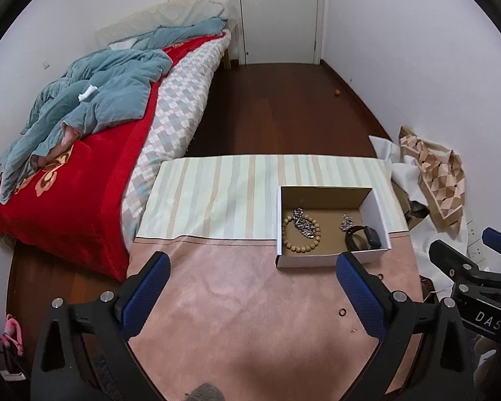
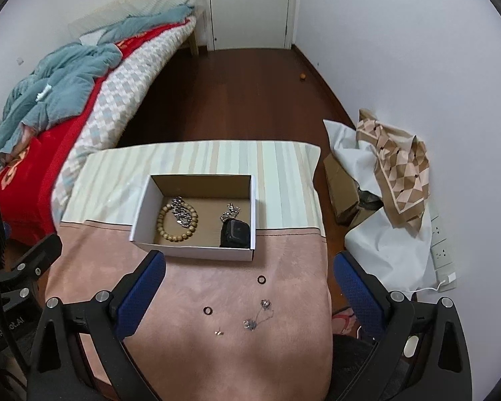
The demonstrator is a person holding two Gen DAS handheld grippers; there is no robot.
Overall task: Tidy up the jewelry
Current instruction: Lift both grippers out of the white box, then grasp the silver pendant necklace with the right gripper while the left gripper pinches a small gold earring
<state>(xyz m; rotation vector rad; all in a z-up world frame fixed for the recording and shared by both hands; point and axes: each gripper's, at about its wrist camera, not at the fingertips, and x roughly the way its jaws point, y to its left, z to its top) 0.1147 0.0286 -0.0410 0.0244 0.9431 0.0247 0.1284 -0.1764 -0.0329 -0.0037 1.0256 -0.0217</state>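
I read both grippers as fully released. Left gripper: jaws spread wide, nothing between the blue pads, touching nothing, hovering over the pink cloth. Right gripper: same state, wide apart, empty.

Open cardboard box sits where the pink cloth meets the striped cloth. Inside: wooden bead bracelet w/ silver chain lying across it, a small silver piece, and a black watch in the near right corner.

Right wrist view only: loose items on the pink cloth between the right jaws, nearer than the box: two dark rings, silver earring pair, a small gold stud. Left wrist view shows just one ring, beside the left gripper's right finger; rest is hidden.

For the left gripper, the box lies ahead, right of center.
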